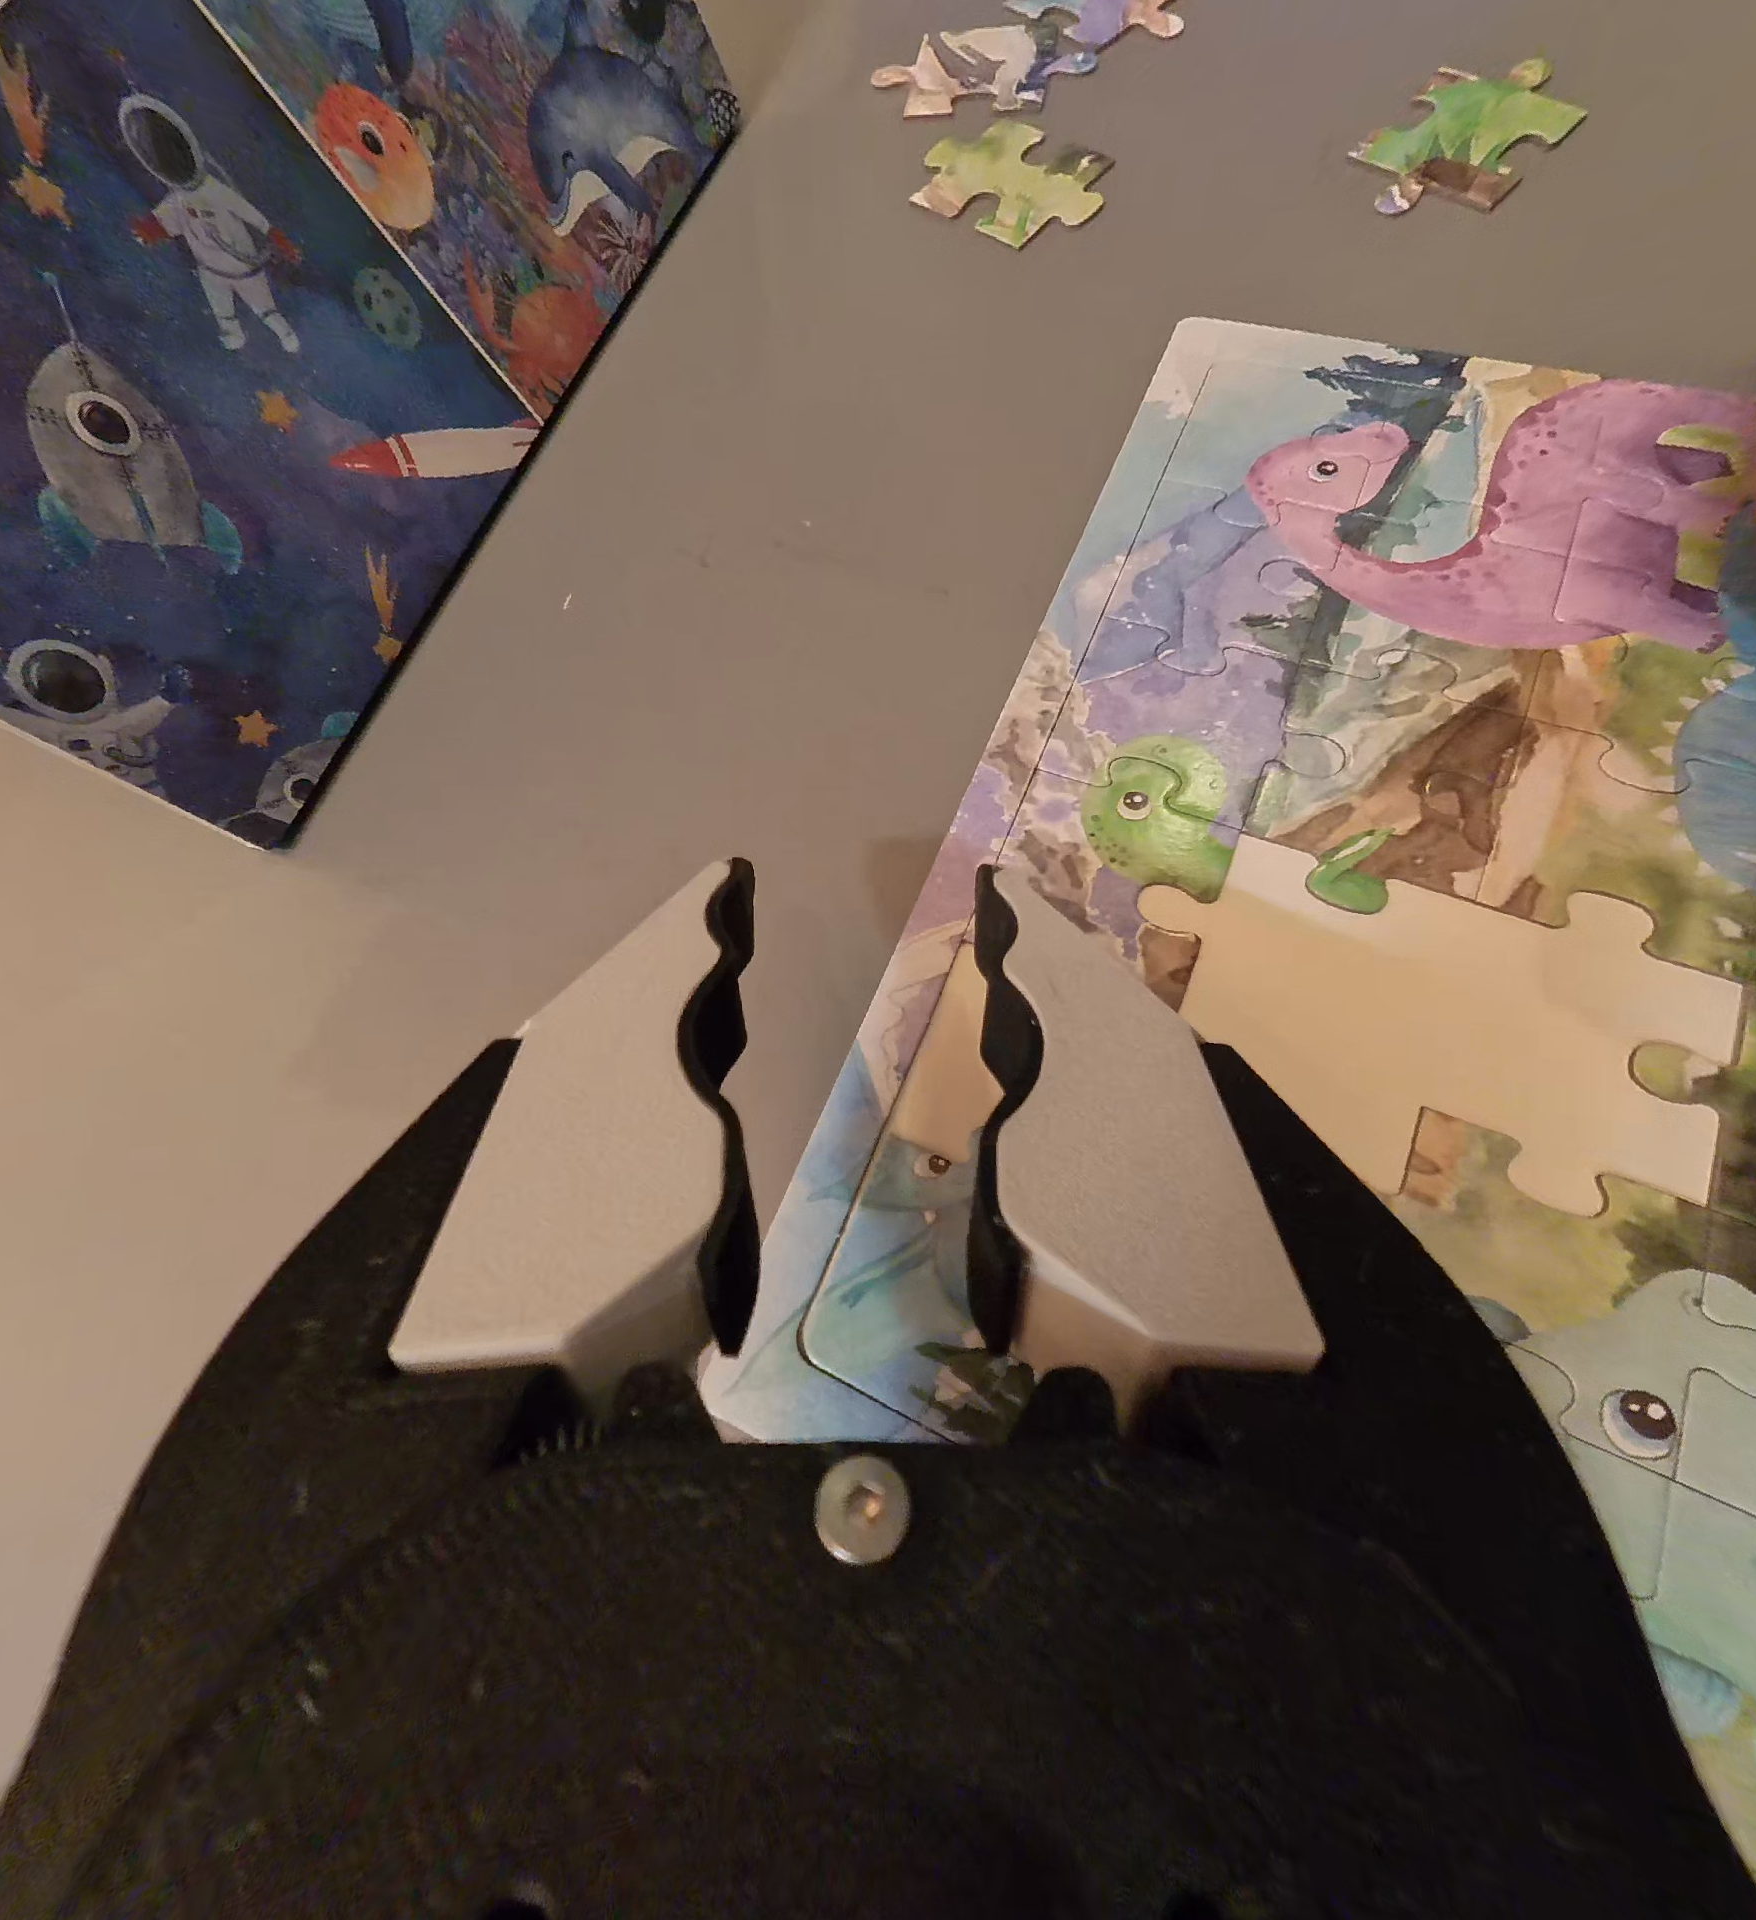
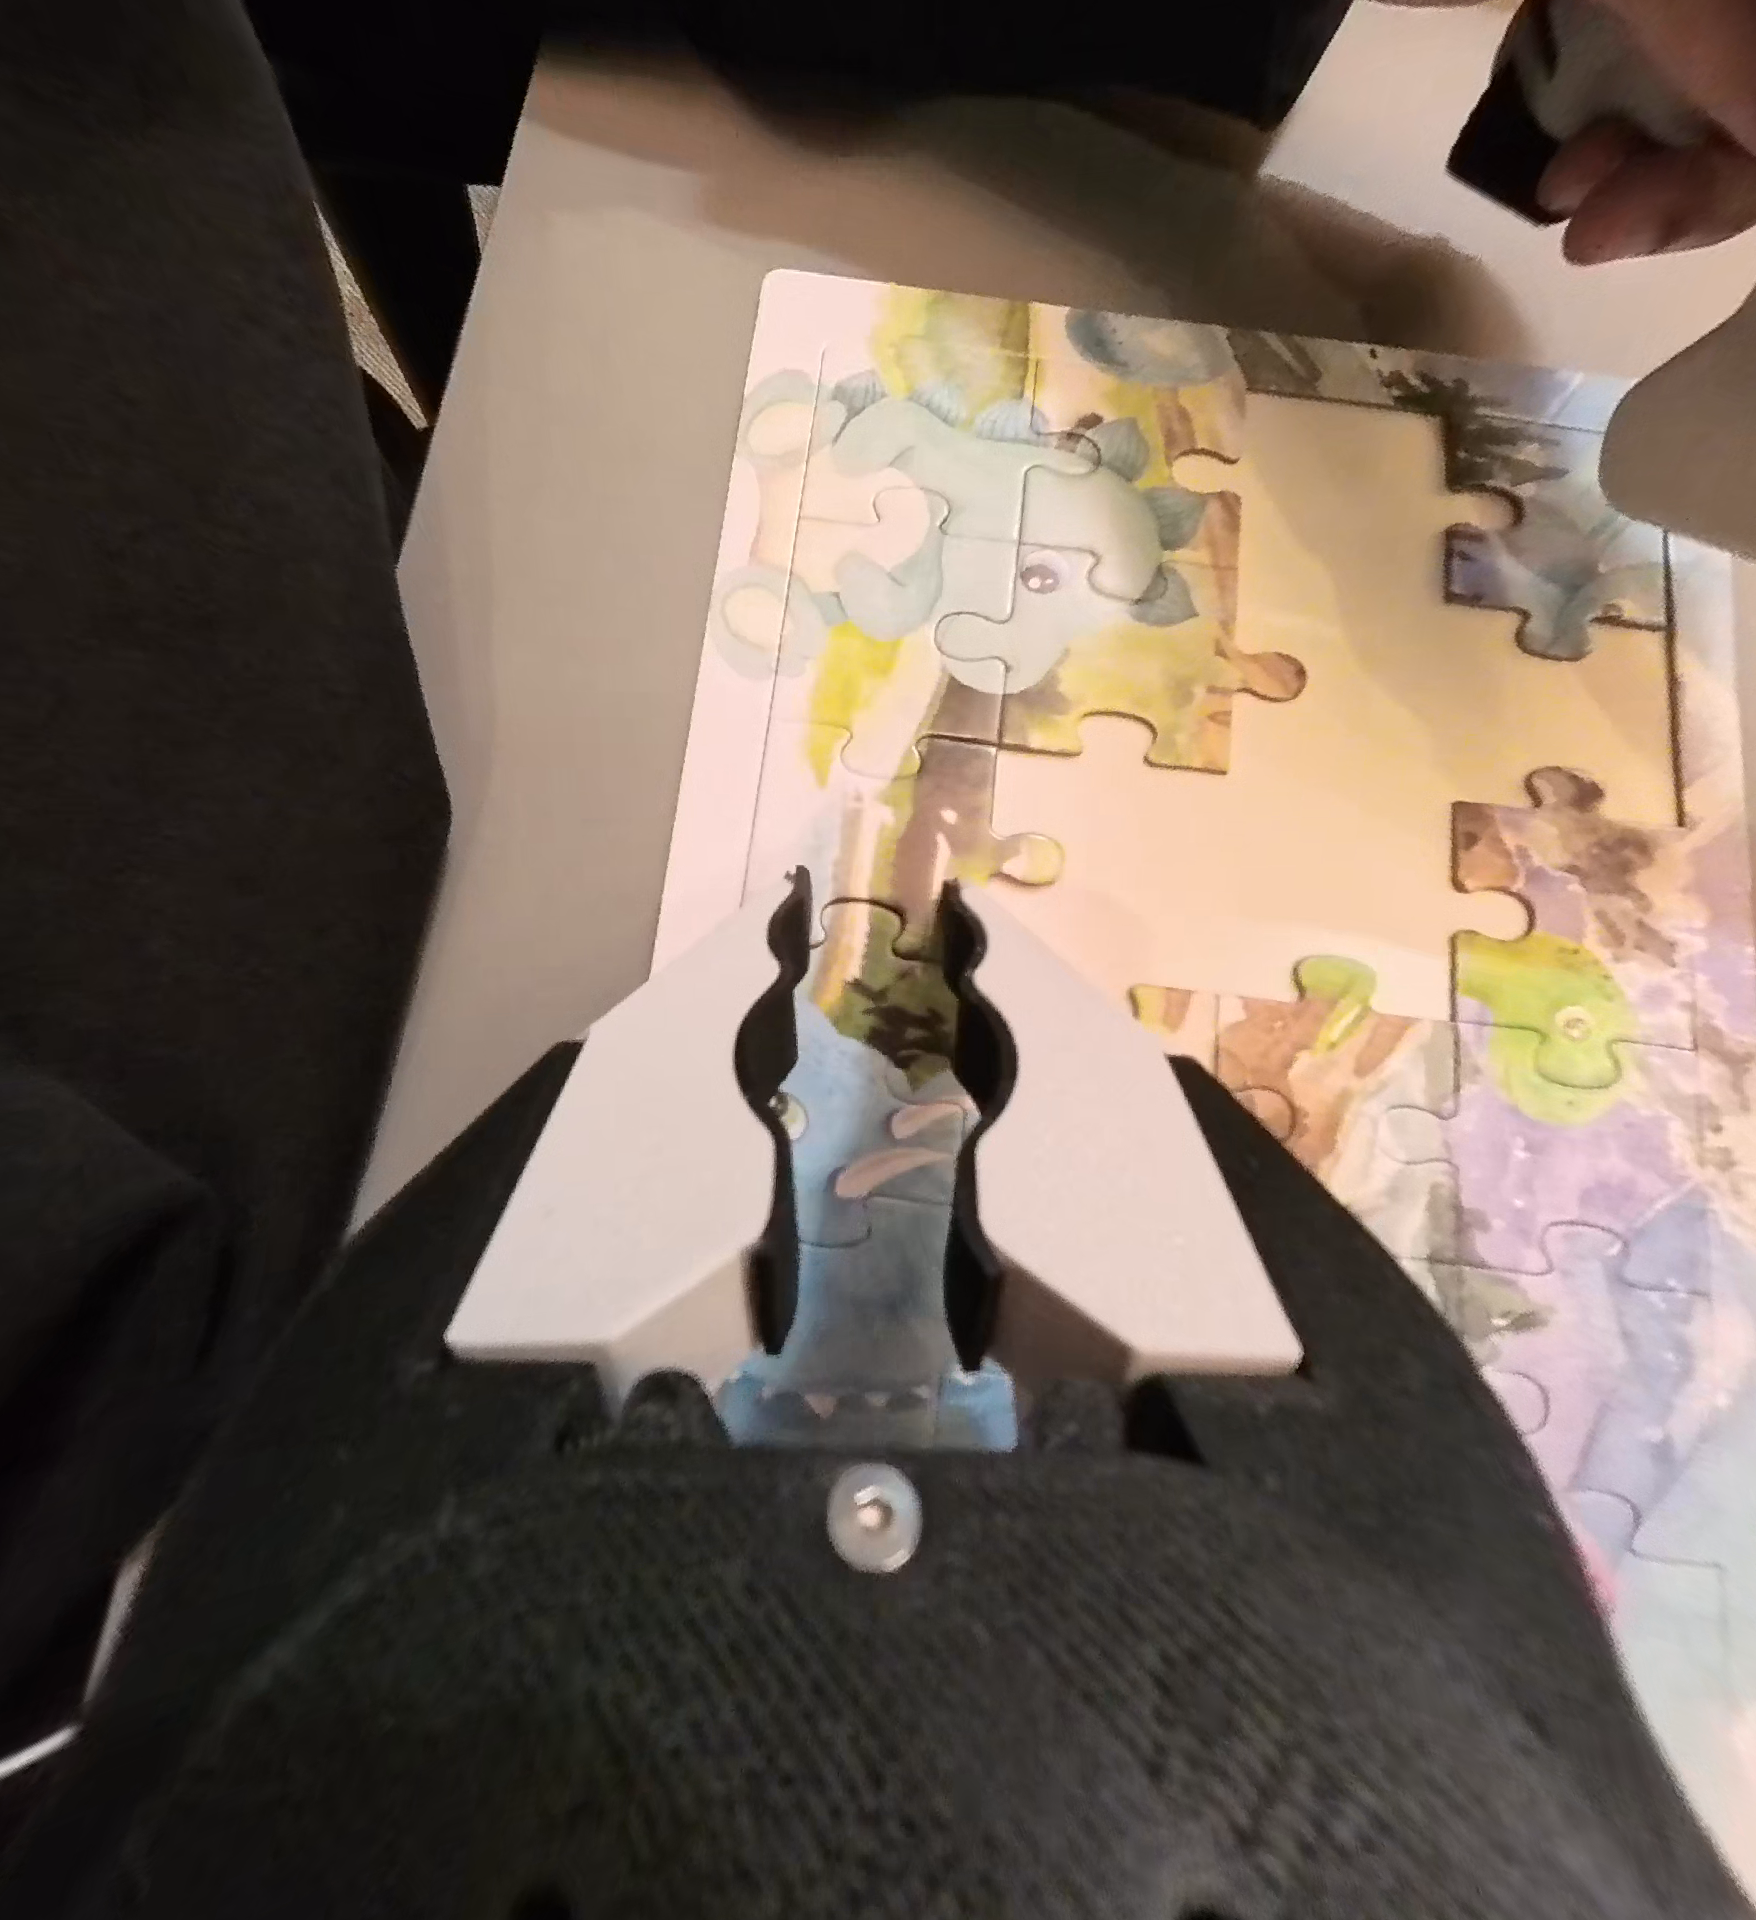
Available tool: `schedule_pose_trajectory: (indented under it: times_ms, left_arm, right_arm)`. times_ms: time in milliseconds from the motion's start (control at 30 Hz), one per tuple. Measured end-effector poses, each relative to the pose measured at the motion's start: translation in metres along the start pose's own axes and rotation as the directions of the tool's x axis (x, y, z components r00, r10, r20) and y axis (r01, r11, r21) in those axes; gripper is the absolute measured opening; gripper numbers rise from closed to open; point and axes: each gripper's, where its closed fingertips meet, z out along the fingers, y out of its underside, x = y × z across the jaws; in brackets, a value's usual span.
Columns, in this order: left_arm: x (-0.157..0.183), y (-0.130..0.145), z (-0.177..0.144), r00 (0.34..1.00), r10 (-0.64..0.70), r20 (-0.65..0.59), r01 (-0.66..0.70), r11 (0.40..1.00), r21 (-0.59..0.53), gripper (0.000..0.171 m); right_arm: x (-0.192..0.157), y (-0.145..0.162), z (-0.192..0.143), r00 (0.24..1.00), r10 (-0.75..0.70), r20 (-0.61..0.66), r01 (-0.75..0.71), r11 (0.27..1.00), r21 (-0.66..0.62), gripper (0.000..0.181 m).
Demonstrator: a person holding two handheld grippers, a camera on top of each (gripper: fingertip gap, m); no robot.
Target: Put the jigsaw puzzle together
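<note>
grey table (image 1: 728,540) with loose pieces (image 1: 1009,177) only in left view; left gripper (image 1: 863,894) and right gripper (image 2: 869,894) both narrowly parted, empty

Left gripper (image 1: 863,883) and right gripper (image 2: 869,894) both parted

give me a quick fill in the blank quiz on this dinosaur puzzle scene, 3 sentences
1. Both the left hand-held gripper and the right hand-held gripper are open and hold ____.
2. The loose puzzle pieces lie on the ____ table.
3. The long-necked dinosaur at the far end of the dinosaur puzzle is ____ in colour.

Missing words: nothing; grey; purple
</note>
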Motion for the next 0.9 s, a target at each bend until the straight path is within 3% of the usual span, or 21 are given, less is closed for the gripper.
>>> schedule_pose_trajectory:
  times_ms: [267,367,467,633,700,767,900]
  left_arm:
    - [0.002,-0.010,-0.006,1.000,-0.010,-0.003,0.010,0.999,0.045,0.042]
    - [0.006,-0.018,-0.010,1.000,0.002,0.006,-0.003,0.997,0.072,0.042]
    - [0.011,-0.025,-0.017,1.000,0.010,0.012,-0.011,0.995,0.098,0.042]
    - [0.037,-0.032,-0.040,1.000,-0.016,-0.020,0.020,0.986,0.168,0.042]
    - [0.062,-0.026,-0.047,0.997,-0.008,-0.072,0.018,0.990,0.139,0.040]
    - [0.088,-0.013,-0.052,0.994,0.031,-0.104,-0.024,0.997,0.074,0.020]
    - [0.124,0.029,-0.054,0.993,0.037,-0.113,-0.048,0.994,-0.096,0.011]
  right_arm:
    - [-0.001,0.001,-0.001,0.994,0.106,-0.035,-0.105,0.994,0.019,0.021]
    - [0.000,0.000,-0.001,0.996,0.056,-0.065,-0.054,0.998,0.023,0.021]
    - [0.012,0.001,-0.005,0.991,0.049,-0.121,-0.045,0.998,0.037,0.049]
    - [0.010,0.005,-0.003,0.988,0.122,-0.098,-0.119,0.992,0.033,0.075]
    - [0.005,0.003,-0.001,0.988,0.121,-0.100,-0.118,0.992,0.039,0.074]
    - [0.001,0.001,0.001,0.987,0.124,-0.101,-0.120,0.992,0.042,0.072]
    - [-0.002,-0.001,0.004,0.983,0.165,-0.077,-0.163,0.986,0.036,0.060]
